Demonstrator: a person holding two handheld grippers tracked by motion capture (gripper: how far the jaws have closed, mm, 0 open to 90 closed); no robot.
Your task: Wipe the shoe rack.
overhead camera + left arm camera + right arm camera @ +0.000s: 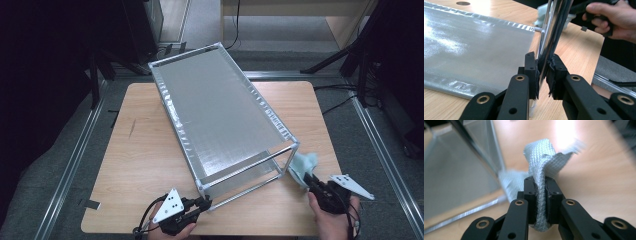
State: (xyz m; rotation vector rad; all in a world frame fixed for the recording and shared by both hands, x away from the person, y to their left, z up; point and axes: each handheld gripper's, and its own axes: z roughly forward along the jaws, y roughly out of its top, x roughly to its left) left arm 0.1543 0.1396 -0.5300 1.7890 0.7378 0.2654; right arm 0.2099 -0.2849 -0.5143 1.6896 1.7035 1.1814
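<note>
The left gripper (204,202) is seen at the near edge of the wooden surface (145,150), its jaws pressed together on a chrome upright post (550,37) at the near left corner of a metal frame rack (220,115); in the left gripper view the post rises directly out of the pinch, tilted slightly to the right. The right gripper (307,179) is held near the right front corner of the surface, its jaws pinching a bunched pale grey-blue cloth (544,170), whose woven folds are squeezed between the pads and spill out above and below them. The cloth (304,164) is seen just beyond that gripper, lying against the near right corner of the rack. Beyond both grippers the rack stretches diagonally away across the surface, its far end overhanging the far edge. A silvery mesh sheet (215,107) is stretched across the top of the frame, and nothing is seen resting on it; a second shiny sheet (469,52) is seen low to the left of the left gripper, close above the surface. Through the open near end, between the two grippers, only thin horizontal rods (242,172) are crossed. A hole (463,3) in the surface is visible farther off in the left gripper view.
</note>
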